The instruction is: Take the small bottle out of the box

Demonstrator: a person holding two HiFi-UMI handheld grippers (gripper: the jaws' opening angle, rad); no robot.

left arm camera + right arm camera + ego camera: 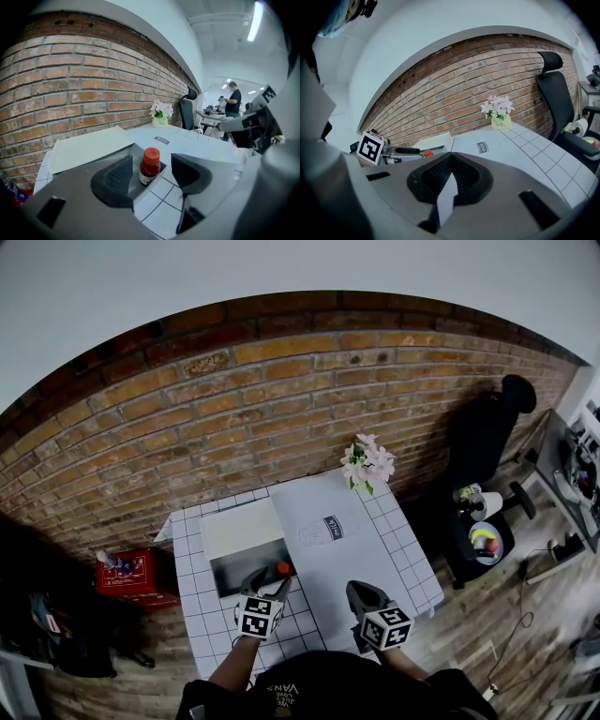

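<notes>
If the left claw (265,579) closes crooked, we think it could tip over the small dark bottle with the red cap (150,166), because the bottle is thin and sits much closer to one pad than the other. The claw could also bump the wall of the open grey box (234,568).

The left claw is wide open. The bottle stands between its pads, and they do not press on it. The bottle is at the box's near right corner, but we cannot tell whether it is inside. The right claw (451,164) is squeezed shut on nothing, over the white tiled table (394,549).
</notes>
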